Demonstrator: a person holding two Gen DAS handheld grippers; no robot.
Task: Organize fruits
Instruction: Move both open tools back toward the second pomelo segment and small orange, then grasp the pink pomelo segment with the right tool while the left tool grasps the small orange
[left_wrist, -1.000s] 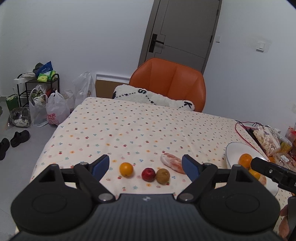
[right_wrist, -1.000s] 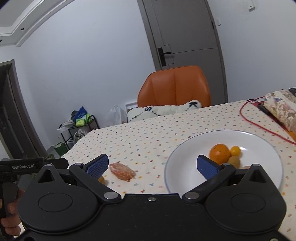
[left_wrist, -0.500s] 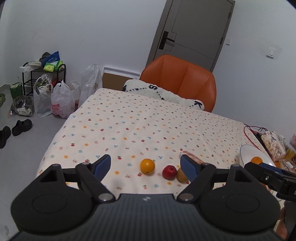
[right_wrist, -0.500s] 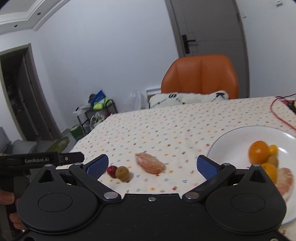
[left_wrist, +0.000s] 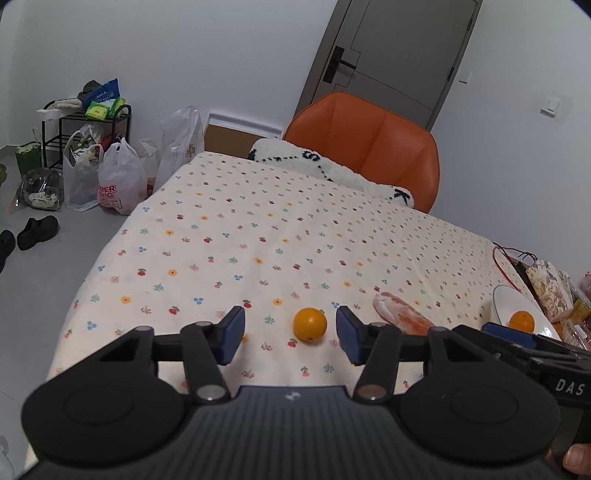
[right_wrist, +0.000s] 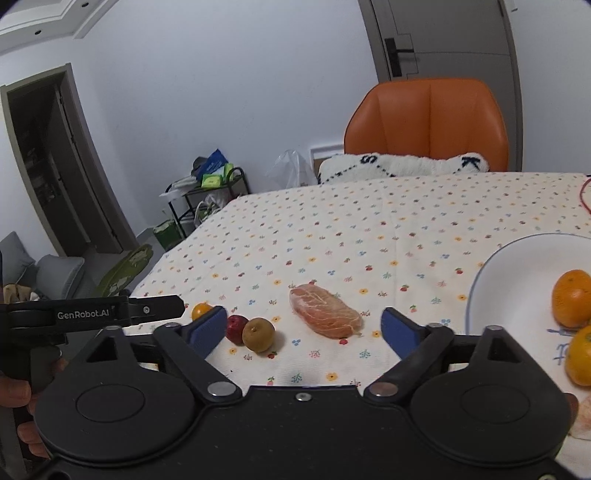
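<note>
Fruit lies in a row near the table's front edge, and your left gripper frames the leftmost piece, the orange, with jaws spread wide and holding nothing. It sits just beyond the pads and nearer the right one, so shift a little right, push forward until it lies between the pads, then close gently; it is round and will likely roll if one pad touches first. Keep the fingers low, just off the cloth.

Next along the front edge come the plum and the brown fruit, touching each other, then the peeled segment, well apart from them. Your right gripper hovers over the segment, jaws open and empty. It looks soft, so squeeze lightly across its narrow side.

At the table's right edge stands the plate, already holding oranges. Carry each piece there and set it on a bare patch.
</note>
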